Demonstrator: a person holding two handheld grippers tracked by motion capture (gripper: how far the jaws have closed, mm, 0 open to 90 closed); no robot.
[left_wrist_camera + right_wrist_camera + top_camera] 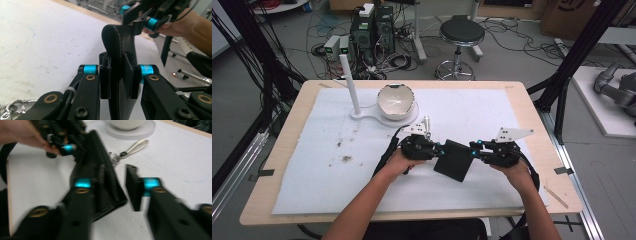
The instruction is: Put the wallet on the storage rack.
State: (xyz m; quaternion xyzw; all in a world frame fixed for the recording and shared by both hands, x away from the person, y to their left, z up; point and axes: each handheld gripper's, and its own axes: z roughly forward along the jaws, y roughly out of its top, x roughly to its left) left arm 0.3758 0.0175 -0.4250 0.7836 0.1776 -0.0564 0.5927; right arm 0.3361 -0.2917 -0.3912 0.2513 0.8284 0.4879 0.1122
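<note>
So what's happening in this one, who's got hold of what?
A person at a table holds a black wallet-like case between two handheld grippers. The left gripper is clamped on one edge of it. The right gripper stands open at the other end, one jaw against the case and the other off to the side. Farther back, a white bowl sits on a white stand over the white table cover.
</note>
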